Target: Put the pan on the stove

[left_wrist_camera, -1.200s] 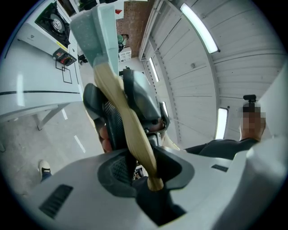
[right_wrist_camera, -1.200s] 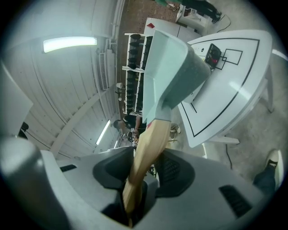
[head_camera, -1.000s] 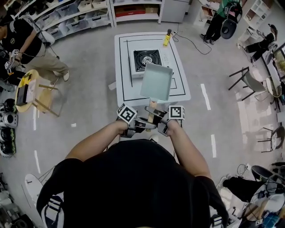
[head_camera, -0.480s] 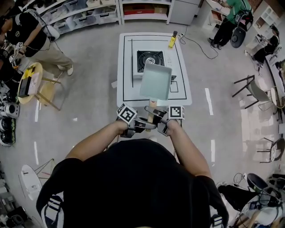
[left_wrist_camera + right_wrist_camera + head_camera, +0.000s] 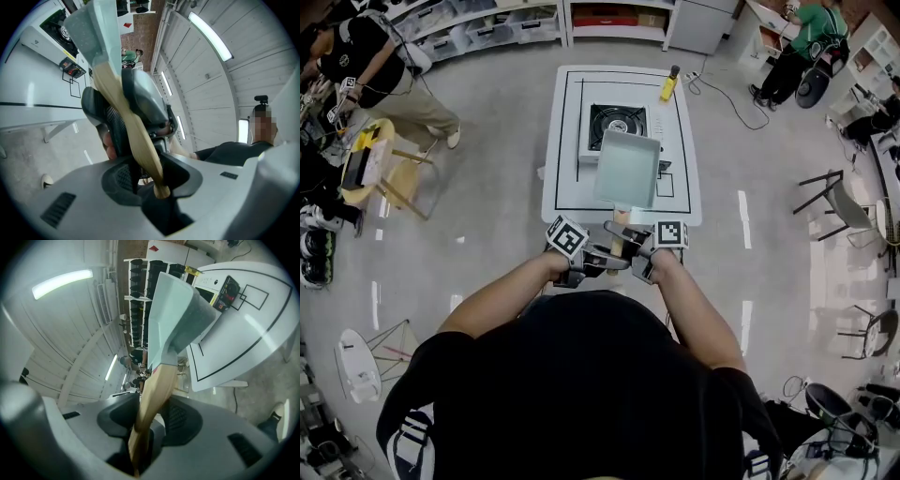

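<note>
Pan (image 5: 628, 169) is in the air on the near side of the stove (image 5: 614, 120). Its far edge overlaps the stove's near edge in the head view (height above it can't be judged). It is not set down yet.

Left claw (image 5: 147, 176) and right claw (image 5: 150, 420) are both clamped on the wooden handle (image 5: 154, 390), side by side at its near end.

Risks:
- All the pan's weight hangs out ahead of two grips on a thin, smooth handle, so it could droop or twist between the pads if either hand eases off.
- If lowered short, the pan's base would catch the stove's near rim, landing tilted or nudging the stove along the bench (image 5: 562, 187).
- The two hands moving unevenly would skew it off the burner.

Room:
- Bench is bare on the near and left sides of the stove.
- Yellow bottle (image 5: 668, 86) stands beyond the stove's far right corner, near but out of the path.
- People and chairs are well away from the stove.
</note>
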Tool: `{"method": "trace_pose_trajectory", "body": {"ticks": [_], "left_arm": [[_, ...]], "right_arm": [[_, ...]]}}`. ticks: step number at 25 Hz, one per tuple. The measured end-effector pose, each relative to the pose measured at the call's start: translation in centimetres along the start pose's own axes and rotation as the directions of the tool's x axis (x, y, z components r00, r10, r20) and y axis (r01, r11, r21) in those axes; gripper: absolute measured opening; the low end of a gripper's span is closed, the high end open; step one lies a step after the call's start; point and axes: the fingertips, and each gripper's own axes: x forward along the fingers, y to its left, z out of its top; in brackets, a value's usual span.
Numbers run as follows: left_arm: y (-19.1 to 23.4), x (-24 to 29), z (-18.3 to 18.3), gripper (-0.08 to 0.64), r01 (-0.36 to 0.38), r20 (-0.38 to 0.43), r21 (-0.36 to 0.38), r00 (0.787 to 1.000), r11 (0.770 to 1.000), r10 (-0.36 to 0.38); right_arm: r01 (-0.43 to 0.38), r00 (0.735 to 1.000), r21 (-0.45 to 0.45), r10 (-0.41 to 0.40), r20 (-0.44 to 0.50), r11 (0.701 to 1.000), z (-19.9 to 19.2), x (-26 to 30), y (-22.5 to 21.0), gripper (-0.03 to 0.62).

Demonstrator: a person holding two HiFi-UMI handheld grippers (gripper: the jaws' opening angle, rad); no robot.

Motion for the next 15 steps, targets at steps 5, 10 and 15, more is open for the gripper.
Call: {"method": "trace_pose_trajectory", "body": {"ticks": [5,10,15], "left_arm": [[-0.2,0.9,0.6,0.124,0.002,0.033,0.02,0.999,1.0,-0.003],[0.2,0.8,0.5,0.126,-0.003,0.058,0.036,0.998,0.999,0.001],[-0.3,2.0,1.4,0.127,-0.011,0.079,0.04,0.997,0.999,0.008]], "right_arm": [[0.0,1.0,-0.003,0.0,-0.027,1.0,0.2,-0.6,0.0,0.143],[0.013,0.998,-0.046,-0.016,-0.056,0.999,0.2,-0.5,-0.6,0.143],[-0.015,0.997,-0.014,0.014,-0.078,1.0,0.5,-1.4,0.3,0.144]]}}
